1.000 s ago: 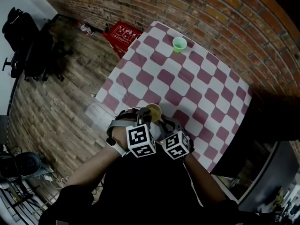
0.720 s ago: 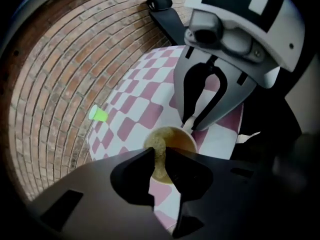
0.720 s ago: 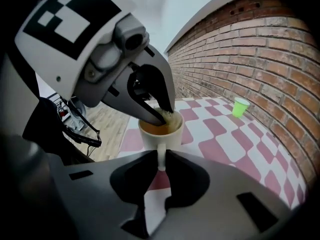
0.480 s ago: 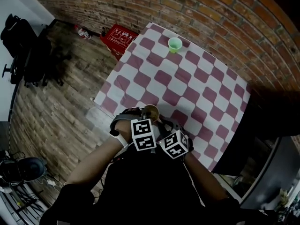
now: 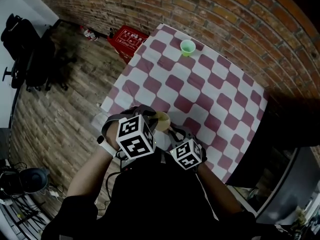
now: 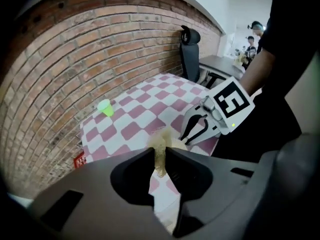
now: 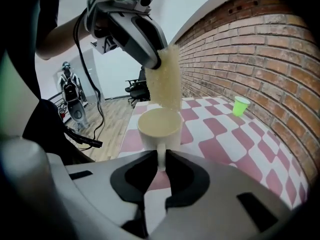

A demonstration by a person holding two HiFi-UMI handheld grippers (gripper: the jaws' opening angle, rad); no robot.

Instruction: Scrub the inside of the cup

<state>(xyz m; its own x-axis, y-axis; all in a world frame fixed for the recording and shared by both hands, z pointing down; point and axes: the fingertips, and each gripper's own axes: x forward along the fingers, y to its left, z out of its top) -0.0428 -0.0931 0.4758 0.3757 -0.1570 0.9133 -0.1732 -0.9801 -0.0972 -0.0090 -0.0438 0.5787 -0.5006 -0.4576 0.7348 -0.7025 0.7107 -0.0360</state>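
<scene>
My right gripper (image 7: 160,160) is shut on the handle of a cream cup (image 7: 159,125), held upright over the near edge of the checkered table (image 5: 210,91). My left gripper (image 6: 160,156) is shut on a yellowish sponge (image 6: 161,143). In the right gripper view the sponge (image 7: 167,79) hangs just above the cup's mouth, its lower edge at the rim, pinched by the left gripper (image 7: 156,59). In the head view both marker cubes sit close together below the cup (image 5: 163,120), left gripper (image 5: 151,127) beside right gripper (image 5: 172,134).
A small green cup (image 5: 187,47) stands at the table's far edge by the brick wall. A red crate (image 5: 129,38) lies on the wooden floor beyond the table's left corner. A black office chair (image 5: 27,49) stands further left.
My left gripper has risen and shifted left, its cube now larger in the head view. The cup and right gripper have stayed about where they were.
</scene>
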